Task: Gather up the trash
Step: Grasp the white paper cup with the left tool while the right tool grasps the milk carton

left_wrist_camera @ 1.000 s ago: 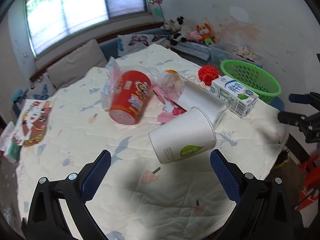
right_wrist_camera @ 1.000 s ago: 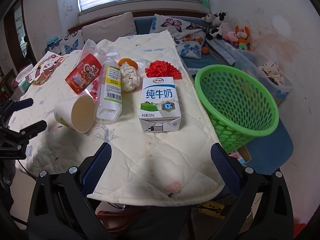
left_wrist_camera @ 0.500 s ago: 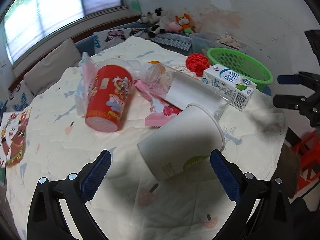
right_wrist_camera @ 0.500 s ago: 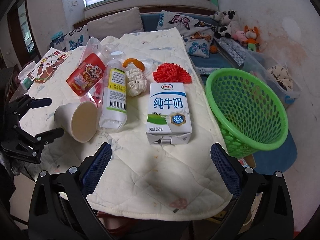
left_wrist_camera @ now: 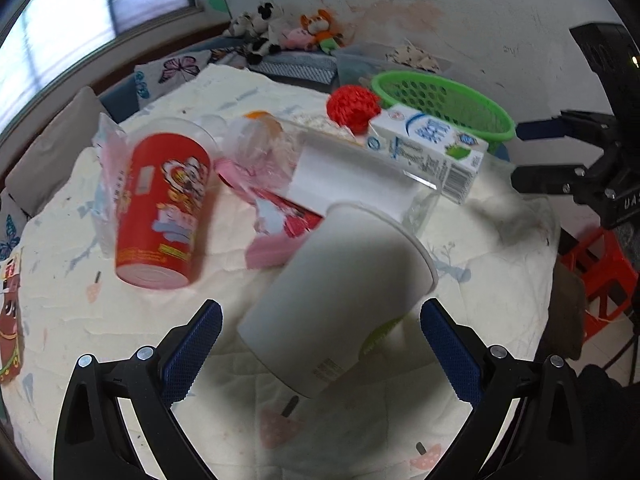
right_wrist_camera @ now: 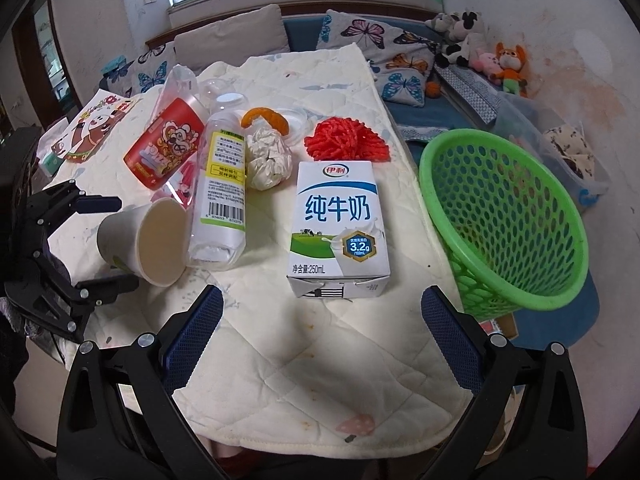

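My left gripper stands wide apart, its blue pads either side of the white paper cup without touching it; the cup lies on its side near the left edge of the quilted table, mouth turned toward the middle. From the right wrist view the same cup sits between the left gripper's fingers, its rim just beside the clear plastic bottle, which also lies flat. My right gripper is spread wide too, holding nothing, above the near edge of the table, with the milk carton lying flat just ahead of it. The green basket stands off the right edge, tilted toward the table. Further back lie the red cup, a crumpled tissue, a red mesh ball and an orange peel. A pink wrapper shows between the red cup and the bottle.
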Motion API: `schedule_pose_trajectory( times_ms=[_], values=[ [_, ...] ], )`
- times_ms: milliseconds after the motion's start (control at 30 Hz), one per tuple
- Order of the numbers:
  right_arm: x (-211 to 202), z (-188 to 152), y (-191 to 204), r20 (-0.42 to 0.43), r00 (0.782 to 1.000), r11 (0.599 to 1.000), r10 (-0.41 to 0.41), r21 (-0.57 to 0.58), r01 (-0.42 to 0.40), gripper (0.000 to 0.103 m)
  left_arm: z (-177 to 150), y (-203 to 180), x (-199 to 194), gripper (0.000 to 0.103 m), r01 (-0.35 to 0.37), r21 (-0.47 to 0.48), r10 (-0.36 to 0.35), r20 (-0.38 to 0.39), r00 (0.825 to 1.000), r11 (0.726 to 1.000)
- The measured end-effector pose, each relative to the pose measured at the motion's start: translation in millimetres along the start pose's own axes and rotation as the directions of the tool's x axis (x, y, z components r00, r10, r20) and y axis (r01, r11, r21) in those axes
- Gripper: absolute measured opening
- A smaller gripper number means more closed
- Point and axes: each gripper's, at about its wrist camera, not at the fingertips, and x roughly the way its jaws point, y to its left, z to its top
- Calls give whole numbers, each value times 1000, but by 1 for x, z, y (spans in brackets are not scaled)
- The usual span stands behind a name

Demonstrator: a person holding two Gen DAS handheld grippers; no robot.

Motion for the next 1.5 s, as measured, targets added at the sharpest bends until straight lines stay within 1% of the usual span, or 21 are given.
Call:
schedule_pose_trajectory(
  times_ms=[167, 300, 433, 633, 700, 767, 867, 1033, 1167, 1333, 1500],
  values=[
    [4, 1, -6, -6, 1000, 1000, 3, 10, -3, 99, -1, -6, -1, 96, 8, 12, -8, 1, 1000, 1000],
    [6, 2, -8, -6, 1000, 1000, 3, 7, -3, 99, 0, -7, 0, 96, -9, 8, 9, -3, 1000, 1000],
    [10, 4, -9, -16, 1000, 1000, -1, -8, 1, 98, 0, -6, 3, 96, -2, 3, 2, -12, 1000, 1000],
    [17, 10, -12, -19, 1000, 1000, -1, -9, 1, 98, -2, -9, -4, 95, 8, -12, -8, -5, 1000, 1000],
    [18, 11, -12, -17, 1000, 1000, 2, -12, -2, 98, -3, -11, -7, 92, 4, -11, -4, -2, 1000, 1000],
    [19, 11, -10, -18, 1000, 1000, 6, -16, -6, 98, -3, -11, -9, 84, 10, -23, -11, -8, 1000, 1000],
    [22, 13, -9, -19, 1000, 1000, 11, -28, -12, 98, -4, -9, -12, 80, 16, -47, -16, -15, 1000, 999],
    [29, 18, -9, -29, 999, 999, 15, -37, -16, 95, -2, -9, -13, 80, 24, -48, -25, -28, 999, 999],
    [35, 24, -13, -36, 999, 999, 23, -40, -25, 94, 1, -10, -13, 84, 27, -41, -29, -26, 999, 999],
    [46, 34, -18, -55, 997, 998, 46, -38, -48, 90, 6, -10, -11, 85, 39, -35, -40, -23, 999, 999],
    [63, 45, -19, -78, 996, 998, 37, -43, -40, 87, 10, -12, -3, 85, 42, -26, -43, -34, 998, 999]
  ],
)
